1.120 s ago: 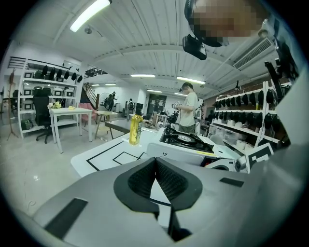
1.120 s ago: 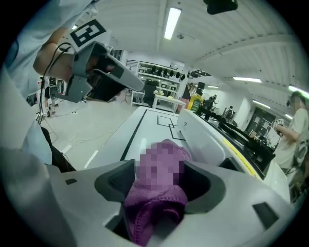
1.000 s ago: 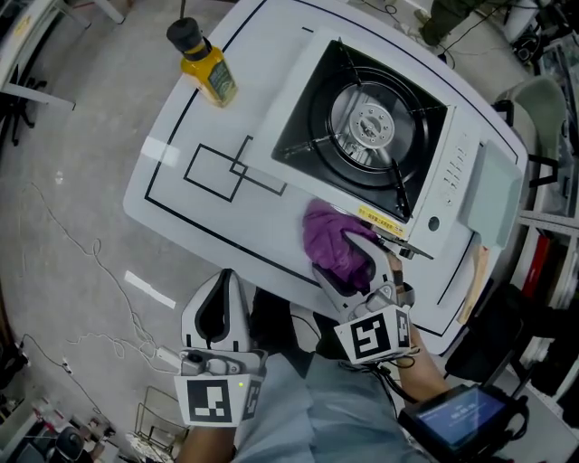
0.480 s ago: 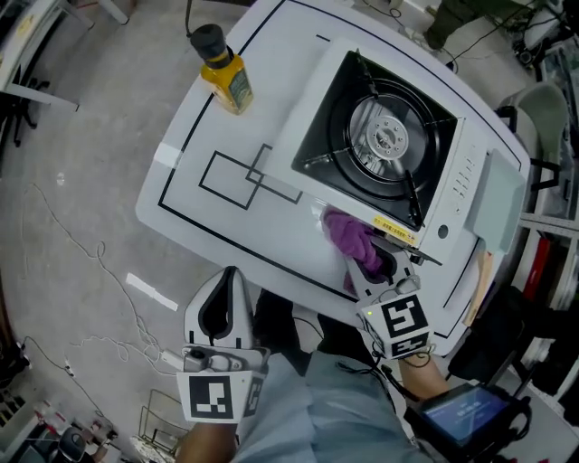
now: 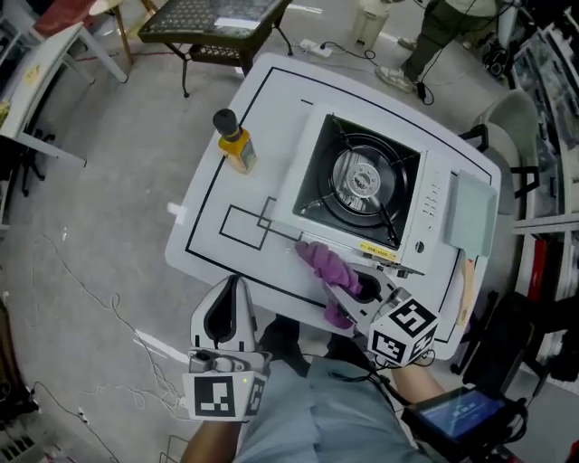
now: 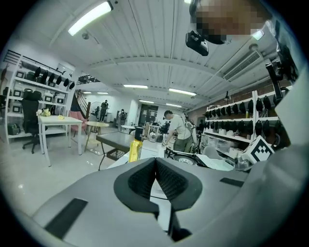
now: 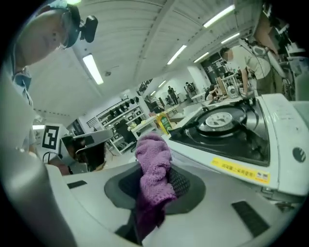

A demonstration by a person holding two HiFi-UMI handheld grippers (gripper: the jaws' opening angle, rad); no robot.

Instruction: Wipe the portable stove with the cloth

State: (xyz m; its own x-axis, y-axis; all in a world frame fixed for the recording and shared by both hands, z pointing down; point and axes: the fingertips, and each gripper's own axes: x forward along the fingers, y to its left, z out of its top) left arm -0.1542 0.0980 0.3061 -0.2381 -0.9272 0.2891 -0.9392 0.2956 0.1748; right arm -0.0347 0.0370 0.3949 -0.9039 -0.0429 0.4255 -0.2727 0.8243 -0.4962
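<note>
Portable stove (image 5: 362, 194): white body, black burner pan, round burner under a black pan support. It sits on a white table (image 5: 217, 194) marked with black lines. A yellow label strip runs along the stove's near side.

Cloth (image 7: 153, 166): purple, bunched, at the stove's near side beside the label strip. Its top end stands up above the jaws and the rest hangs down from them. Contact with the stove: cannot tell.

Right gripper (image 7: 153, 183): at the stove's near side, pointing toward the burner. Its jaws have just been closing and now pinch the cloth between the ribbed pads.

Left gripper (image 6: 155, 169): on the near-left side of the stove, off the table edge, well apart from the stove. Its jaws are together with nothing between them.

Yellow bottle (image 5: 235, 143): black cap, upright on the table to the left of the stove, apart from it.

A black mesh-topped table (image 5: 213, 16) stands beyond the stove's far-left side. A person (image 5: 434, 27) stands beyond its far side.
</note>
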